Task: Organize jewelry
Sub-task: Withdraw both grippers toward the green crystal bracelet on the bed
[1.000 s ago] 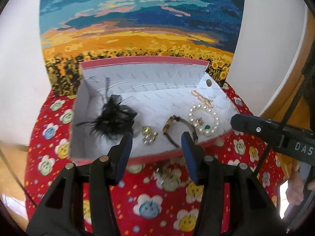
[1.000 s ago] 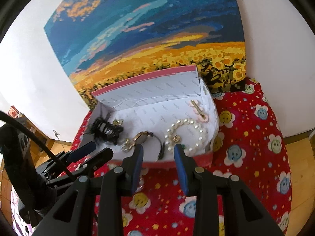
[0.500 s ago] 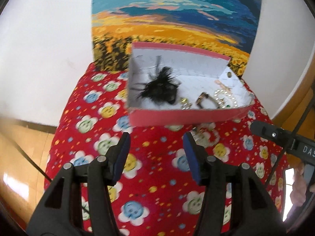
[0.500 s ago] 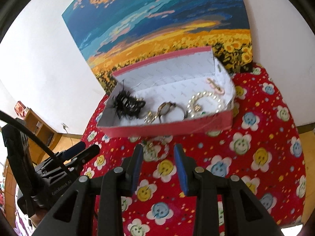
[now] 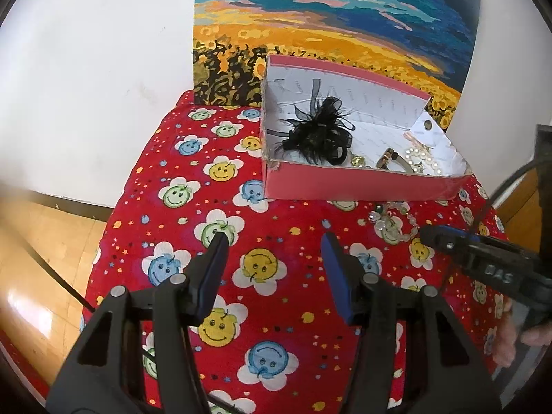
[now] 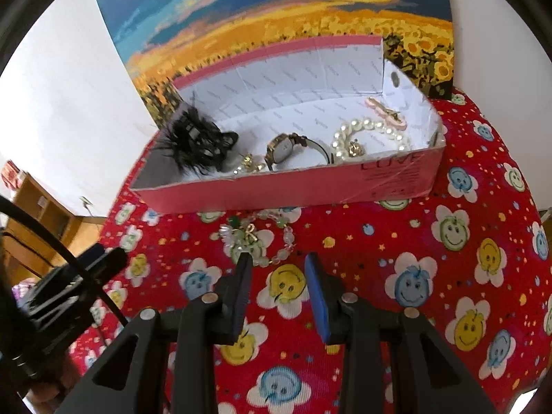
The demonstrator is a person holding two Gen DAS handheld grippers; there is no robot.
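A pink cardboard box [image 6: 293, 186] with a white lining stands on the red smiley-flower cloth [image 6: 431, 276]. Inside lie a black feather hairpiece [image 6: 196, 141], gold earrings [image 6: 248, 164], a gold watch [image 6: 286, 146], a pearl bracelet [image 6: 372, 131] and a pink clip [image 6: 386, 110]. A clear-and-green bead bracelet [image 6: 258, 238] lies on the cloth just in front of the box. My right gripper [image 6: 277, 258] is open and empty, its left fingertip at the bracelet's near edge. My left gripper [image 5: 274, 241] hovers open and empty over bare cloth, left of the bracelet [image 5: 393, 220] and the box [image 5: 345, 183].
A sunflower-field painting [image 5: 327, 34] leans on the white wall behind the box. The cloth-covered surface is round and drops off to a wooden floor [image 5: 41, 241] on the left. A wooden shelf [image 6: 41, 207] stands at the far left. A hand [image 5: 517, 341] holds the right gripper.
Both grippers have pulled back from over the box and sunk towards the cloth. The left one swung left, so the box now sits to its right. The bead bracelet has come into view.
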